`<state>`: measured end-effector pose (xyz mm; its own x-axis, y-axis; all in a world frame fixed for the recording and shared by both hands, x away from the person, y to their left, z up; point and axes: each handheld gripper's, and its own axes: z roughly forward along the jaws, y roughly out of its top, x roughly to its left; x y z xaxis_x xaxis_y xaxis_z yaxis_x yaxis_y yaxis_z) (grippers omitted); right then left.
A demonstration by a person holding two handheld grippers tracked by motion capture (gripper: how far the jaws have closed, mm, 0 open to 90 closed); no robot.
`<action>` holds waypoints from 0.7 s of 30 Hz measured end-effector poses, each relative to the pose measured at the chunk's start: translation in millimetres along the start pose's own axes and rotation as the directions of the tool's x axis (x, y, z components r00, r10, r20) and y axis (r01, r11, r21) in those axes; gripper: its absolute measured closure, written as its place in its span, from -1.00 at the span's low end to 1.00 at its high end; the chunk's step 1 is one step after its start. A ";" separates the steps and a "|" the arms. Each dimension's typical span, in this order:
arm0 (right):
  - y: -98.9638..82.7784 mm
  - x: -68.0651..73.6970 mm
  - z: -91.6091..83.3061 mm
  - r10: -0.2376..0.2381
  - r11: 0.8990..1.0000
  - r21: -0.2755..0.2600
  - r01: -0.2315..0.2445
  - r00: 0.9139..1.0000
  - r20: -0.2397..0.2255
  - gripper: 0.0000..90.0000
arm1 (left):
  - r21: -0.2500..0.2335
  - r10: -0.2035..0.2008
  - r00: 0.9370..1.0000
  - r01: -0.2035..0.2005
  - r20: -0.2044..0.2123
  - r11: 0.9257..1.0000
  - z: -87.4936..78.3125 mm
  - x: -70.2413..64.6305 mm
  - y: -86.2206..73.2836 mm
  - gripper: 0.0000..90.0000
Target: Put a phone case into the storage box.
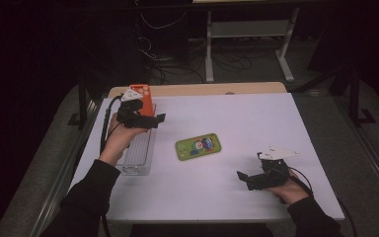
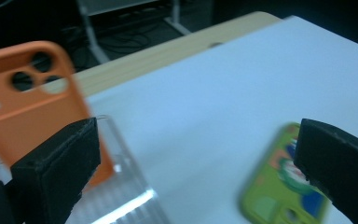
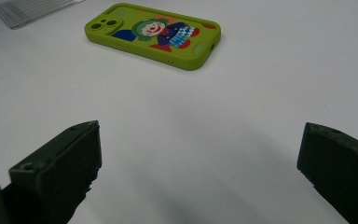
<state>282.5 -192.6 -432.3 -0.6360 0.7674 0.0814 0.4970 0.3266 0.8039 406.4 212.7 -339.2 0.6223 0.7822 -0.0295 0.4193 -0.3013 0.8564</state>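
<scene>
Item one: a green rubbery phone case printed with a cartoon clown [image 1: 198, 146], lying flat, printed side up, near the middle of the white table top [image 1: 237, 123]. Its long axis runs roughly left to right across the table, tilted slightly so the right end sits a little farther from the person. In the right gripper view [image 3: 154, 35] the camera cut-outs are at the case's left end. It touches nothing else.

Item two: a clear ribbed plastic tray [image 1: 138, 153], oblong, at the left side of the table, long axis running away from the person. An orange phone case with round camera holes [image 1: 145, 98] stands tilted at its far end; in the left gripper view the orange case [image 2: 32, 112] leans behind the tray's transparent wall [image 2: 121, 186], camera holes uppermost. Whether anything else lies in the tray I cannot tell.

Item three: the left gripper [image 1: 150, 120], held in the person's left hand [image 1: 116, 138] above the tray, just beside the orange case; jaws spread wide, grasping nothing.

Item four: the right gripper [image 1: 244, 177], held in the right hand [image 1: 291, 190] low over the table's near right part, well apart from the green case; jaws likewise spread, nothing between them but bare table.
</scene>
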 end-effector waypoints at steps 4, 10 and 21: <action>-0.2 0.7 0.6 -0.004 1.000 0.011 0.004 1.000 -0.002 -1.00 | 0.002 0.037 0.997 -0.037 0.062 0.999 -3.3 -18.0 -3.5 -1.00; 0.4 1.2 -1.3 -0.013 1.000 0.001 0.013 1.000 0.002 -1.00 | -0.004 0.067 0.987 -0.067 0.144 0.998 -3.1 -45.6 -9.4 -1.00; -0.1 2.3 -1.5 -0.018 1.000 0.007 0.018 1.000 0.003 -1.00 | 0.019 0.094 0.971 -0.101 0.220 0.995 11.3 -76.1 -17.7 -0.92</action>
<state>280.1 -191.7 -431.4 -0.6431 0.7630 0.0657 0.4896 0.3436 0.8014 359.1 152.3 -357.9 0.7893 0.6109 -0.0614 0.3667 -0.3888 0.8452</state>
